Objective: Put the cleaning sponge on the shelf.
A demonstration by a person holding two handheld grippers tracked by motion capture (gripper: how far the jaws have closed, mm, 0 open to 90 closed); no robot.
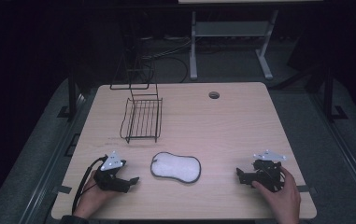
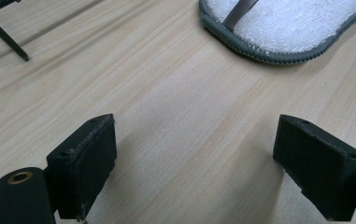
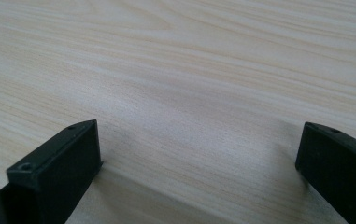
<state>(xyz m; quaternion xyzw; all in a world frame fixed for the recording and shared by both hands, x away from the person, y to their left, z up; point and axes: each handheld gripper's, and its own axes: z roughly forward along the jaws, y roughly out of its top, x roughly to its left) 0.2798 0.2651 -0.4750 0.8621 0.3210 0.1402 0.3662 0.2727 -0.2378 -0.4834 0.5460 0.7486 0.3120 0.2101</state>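
We see a white pad [image 1: 175,167] on the tabletop [image 1: 222,126] between both grippers, a wire rack [image 1: 141,119] behind it.

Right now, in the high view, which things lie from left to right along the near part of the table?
left gripper → white pad with grey edge → right gripper

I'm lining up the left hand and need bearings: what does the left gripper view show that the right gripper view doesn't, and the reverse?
Left gripper view alone: the white pad with grey edging and a grey strap across it, lying ahead and to the right of the open jaws, and a black wire rack leg at upper left. Right gripper view alone: nothing extra, just bare wood between its open jaws. Both: the light wooden table and two black jaws set wide apart, holding nothing.
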